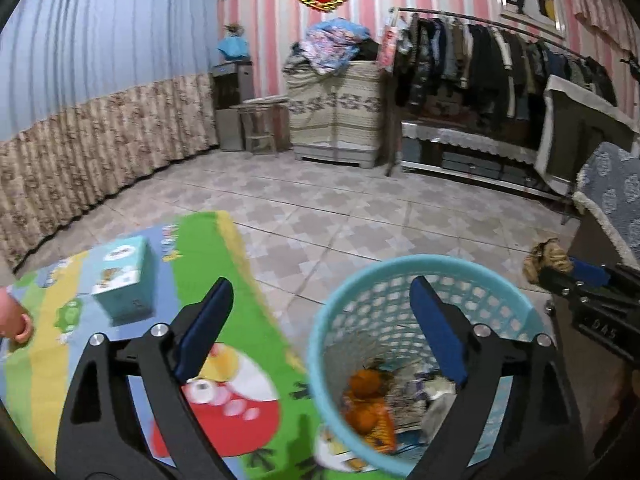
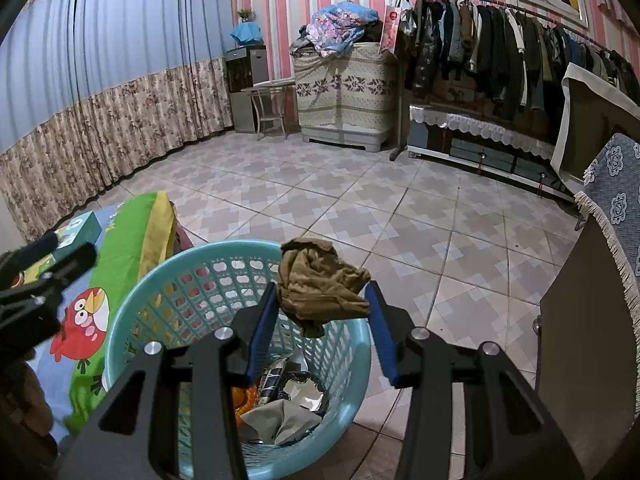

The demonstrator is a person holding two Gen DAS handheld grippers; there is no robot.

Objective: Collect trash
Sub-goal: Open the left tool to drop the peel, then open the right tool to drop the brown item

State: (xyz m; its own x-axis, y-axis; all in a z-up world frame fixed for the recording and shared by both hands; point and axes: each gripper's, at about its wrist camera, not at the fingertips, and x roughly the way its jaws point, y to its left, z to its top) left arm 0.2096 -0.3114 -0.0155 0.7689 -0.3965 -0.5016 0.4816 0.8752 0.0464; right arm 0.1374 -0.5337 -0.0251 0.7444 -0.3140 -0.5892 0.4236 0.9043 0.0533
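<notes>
Item: brown crumpled rag, clamped between the jaws of the right gripper, held above the blue basket on the tiled floor. Basket contents: orange wrapper, paper scraps. Left gripper: jaws wide apart, empty, over the basket rim and the cartoon mat; tissue box on mat. Step: deposit. Next likely: part the right jaws so the rag falls inside.

Left gripper agape, right gripper clamped
</notes>
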